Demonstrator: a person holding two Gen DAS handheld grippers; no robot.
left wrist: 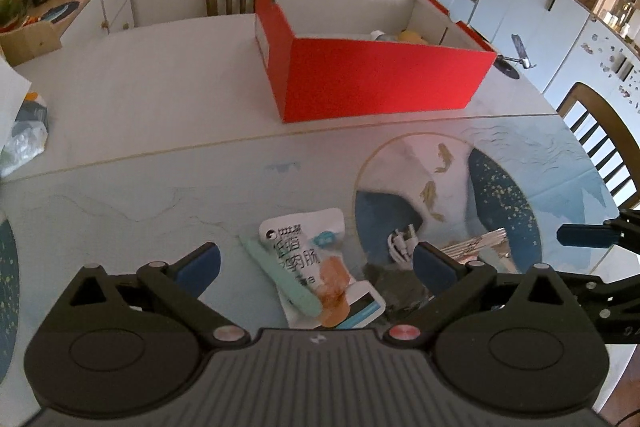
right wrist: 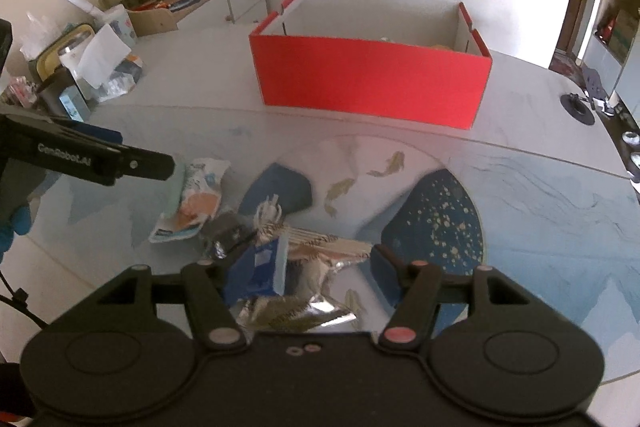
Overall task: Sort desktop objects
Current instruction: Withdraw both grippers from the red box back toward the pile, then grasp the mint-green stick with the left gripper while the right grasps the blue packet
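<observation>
The left tool (left wrist: 316, 263) stands wide over a white snack pouch (left wrist: 308, 259) lying flat on the worktop (left wrist: 140, 115), with a mint-green stick (left wrist: 280, 279) touching its left edge and a dark packet (left wrist: 400, 287) just beside its right edge. The jaws straddle all three, pressing on nothing. If they close from here they may sweep the stick in with the pouch, or pinch only the pouch's slack film and let it slide out on the lift.

The right tool (right wrist: 304, 263) is part-open around a foil packet (right wrist: 320, 267); whether its pads press on the foil I cannot tell. A white cable (right wrist: 270, 211) and the dark packet lie touching the heap just beyond it, so a lift could drag them along.

The two tools work near each other: the left one reaches into the right view close to the pouch. Closing or lifting together risks a knock between them.

The red box (left wrist: 380, 79) sits well apart, further along the worktop, with a few things already in it. Its near wall is tall, so a low carry could catch on the rim.
</observation>
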